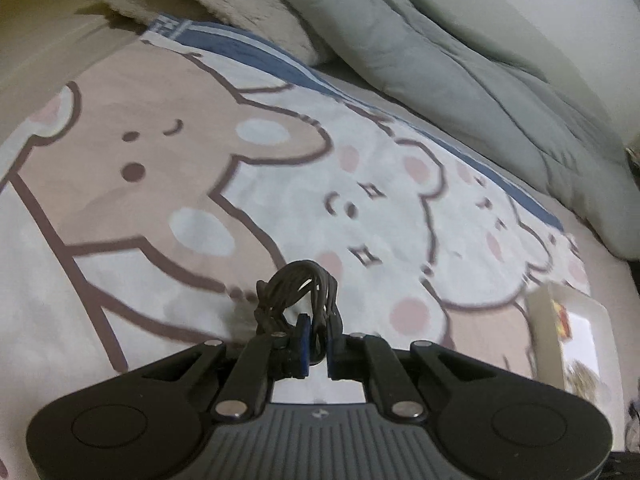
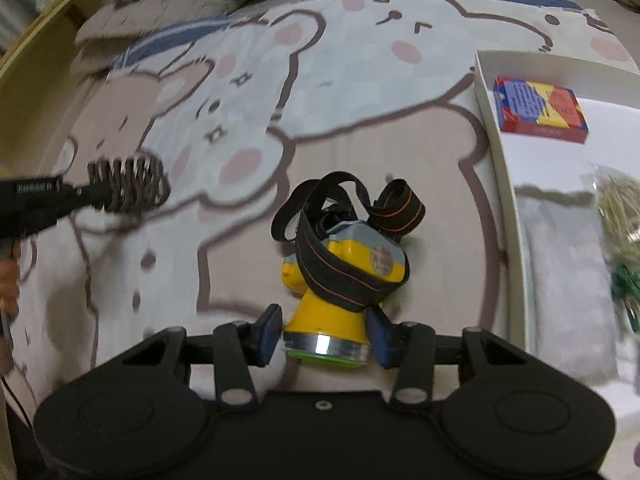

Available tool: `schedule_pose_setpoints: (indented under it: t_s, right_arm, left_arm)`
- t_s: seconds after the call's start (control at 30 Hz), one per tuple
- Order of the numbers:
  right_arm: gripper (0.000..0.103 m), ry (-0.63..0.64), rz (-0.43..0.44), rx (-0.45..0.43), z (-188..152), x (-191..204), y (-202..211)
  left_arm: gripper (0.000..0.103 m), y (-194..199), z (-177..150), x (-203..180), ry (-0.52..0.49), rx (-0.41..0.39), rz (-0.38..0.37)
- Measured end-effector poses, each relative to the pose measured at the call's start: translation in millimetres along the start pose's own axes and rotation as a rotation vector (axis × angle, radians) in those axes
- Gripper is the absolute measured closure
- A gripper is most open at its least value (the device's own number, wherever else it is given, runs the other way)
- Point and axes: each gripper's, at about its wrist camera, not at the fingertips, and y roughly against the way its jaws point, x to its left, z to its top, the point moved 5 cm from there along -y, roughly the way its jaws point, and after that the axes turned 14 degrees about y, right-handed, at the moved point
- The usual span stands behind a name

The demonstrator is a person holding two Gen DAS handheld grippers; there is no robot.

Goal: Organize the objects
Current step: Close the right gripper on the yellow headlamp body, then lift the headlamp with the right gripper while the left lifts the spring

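Note:
My left gripper (image 1: 316, 348) is shut on a coiled bundle of dark cable (image 1: 298, 292) and holds it above the bear-print bedsheet (image 1: 160, 160). In the right wrist view the same bundle (image 2: 128, 186) shows at the left, held by the left gripper (image 2: 86, 194). My right gripper (image 2: 322, 334) has its blue pads (image 2: 270, 330) against both sides of a yellow headlamp (image 2: 332, 308) with a black elastic strap (image 2: 340, 264), which lies on the sheet. A white tray (image 2: 496, 136) stands to the right.
The tray holds a red, blue and yellow card box (image 2: 540, 108), a grey cloth (image 2: 560, 280) and a pale fibrous bundle (image 2: 620, 216). The tray also shows in the left wrist view (image 1: 576, 340). A grey duvet (image 1: 460, 72) and a fuzzy pillow (image 1: 224, 0) lie at the bed's far side.

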Motion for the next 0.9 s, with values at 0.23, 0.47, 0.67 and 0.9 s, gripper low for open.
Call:
schedule_pose_setpoints:
  t_s: [0.23,0.47,0.67,0.9]
  right_arm:
    - [0.057,0.066,-0.063,0.070,-26.3,1.7,10.3]
    - [0.054,0.032,-0.122,-0.061,-14.6,-7.5,45.5]
    - [0.055,0.079,-0.154,-0.072,-10.9,5.9,50.2]
    - [0.065,0.132,-0.092,0.012,-14.8,25.5,27.7]
  left_arm:
    - [0.095,13.2,-18.5,-8.8,-0.095,0.036,-0.038]
    - [0.090,11.0,-10.1,11.5,-0.157,0.019,0.080]
    - [0.085,7.5,-6.8,16.5,-0.260,-0.016,0.215]
    - [0.042,12.1,-3.7,9.7,-0.311,-0.050,0.254]
